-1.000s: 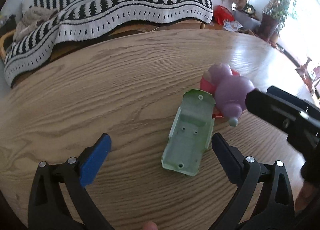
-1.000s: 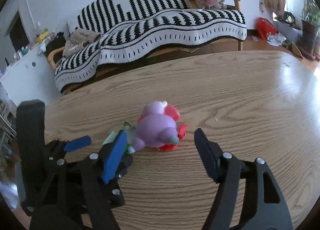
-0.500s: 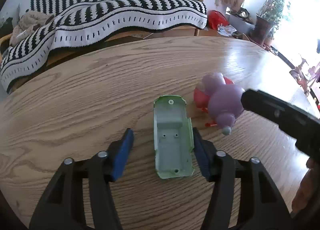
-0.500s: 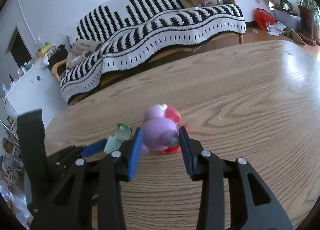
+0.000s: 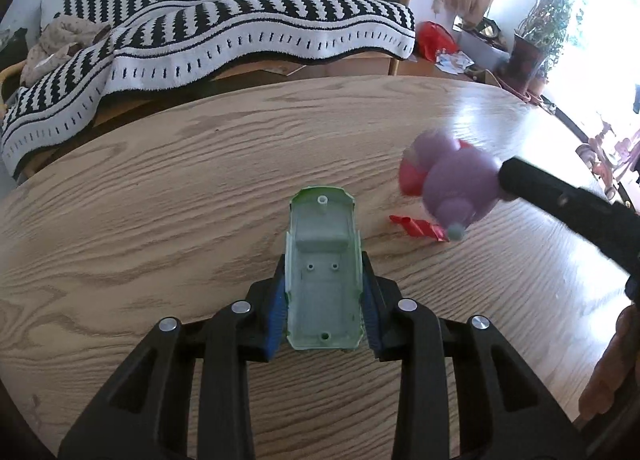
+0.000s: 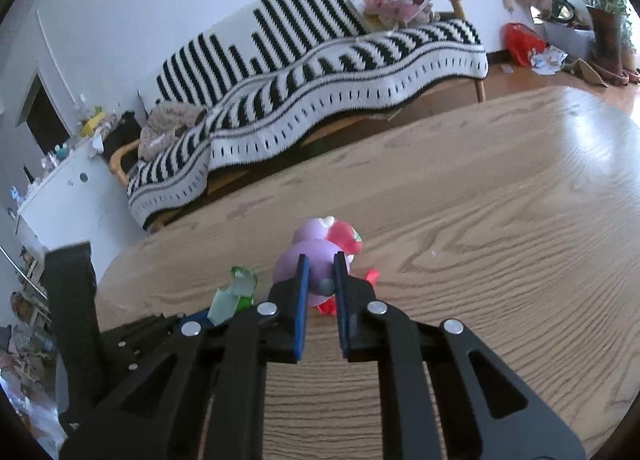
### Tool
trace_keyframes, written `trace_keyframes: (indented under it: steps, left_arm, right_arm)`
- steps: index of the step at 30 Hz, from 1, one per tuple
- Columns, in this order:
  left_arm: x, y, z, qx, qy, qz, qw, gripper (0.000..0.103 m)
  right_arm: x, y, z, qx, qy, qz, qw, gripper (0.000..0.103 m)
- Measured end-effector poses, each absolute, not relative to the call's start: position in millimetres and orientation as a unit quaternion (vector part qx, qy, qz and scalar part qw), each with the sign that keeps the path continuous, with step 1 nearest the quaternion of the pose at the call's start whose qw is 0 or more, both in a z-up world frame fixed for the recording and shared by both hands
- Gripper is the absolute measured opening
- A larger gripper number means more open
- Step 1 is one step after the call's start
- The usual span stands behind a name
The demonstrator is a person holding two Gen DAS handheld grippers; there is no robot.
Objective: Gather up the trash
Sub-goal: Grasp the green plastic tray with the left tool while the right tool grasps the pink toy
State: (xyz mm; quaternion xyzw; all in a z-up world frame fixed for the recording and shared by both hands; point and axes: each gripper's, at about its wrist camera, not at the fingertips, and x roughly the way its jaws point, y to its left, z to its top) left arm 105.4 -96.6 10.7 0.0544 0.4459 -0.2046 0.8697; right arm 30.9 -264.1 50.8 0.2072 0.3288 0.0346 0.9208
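A pale green plastic toy car shell (image 5: 322, 272) lies hollow side up on the wooden table (image 5: 160, 200). My left gripper (image 5: 323, 292) is shut on it, blue pads against its two long sides. A purple and red toy figure (image 5: 456, 184) is held in my right gripper (image 6: 320, 280), which is shut on its purple body (image 6: 316, 260), a little above the table. A red scrap (image 5: 416, 226) lies under the figure. The green shell also shows in the right wrist view (image 6: 234, 294).
A sofa with a black-and-white striped blanket (image 5: 224, 32) stands behind the table. A red bag (image 5: 434, 40) and potted plants (image 5: 532, 44) are on the floor at the far right. A white cabinet (image 6: 68, 196) stands left of the sofa.
Both grippers have gone from open to shut. The left one moved over the green shell and shut on its sides. The right one shut on the purple toy and raised it.
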Motion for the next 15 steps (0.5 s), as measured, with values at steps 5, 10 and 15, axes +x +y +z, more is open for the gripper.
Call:
trace_keyframes:
  steps: [5,10,15]
  left_arm:
    - [102.8,-98.5,13.9,0.056,0.444,-0.206,0.87,0.032]
    - [100.6,-98.5,15.5,0.059,0.445,-0.205,0.87,0.032]
    - [98.8,-97.1,19.4,0.063,0.445,-0.202,0.87,0.032]
  right_arm:
    - [25.9,-271.8,58.1,0.214,0.312,0.023,0.925,0.012]
    - [28.3,-273.1,55.2,0.217,0.318,0.021,0.923,0.012]
    - [27.6,-269.3,56.9,0.216,0.317,0.023,0.923,0.012]
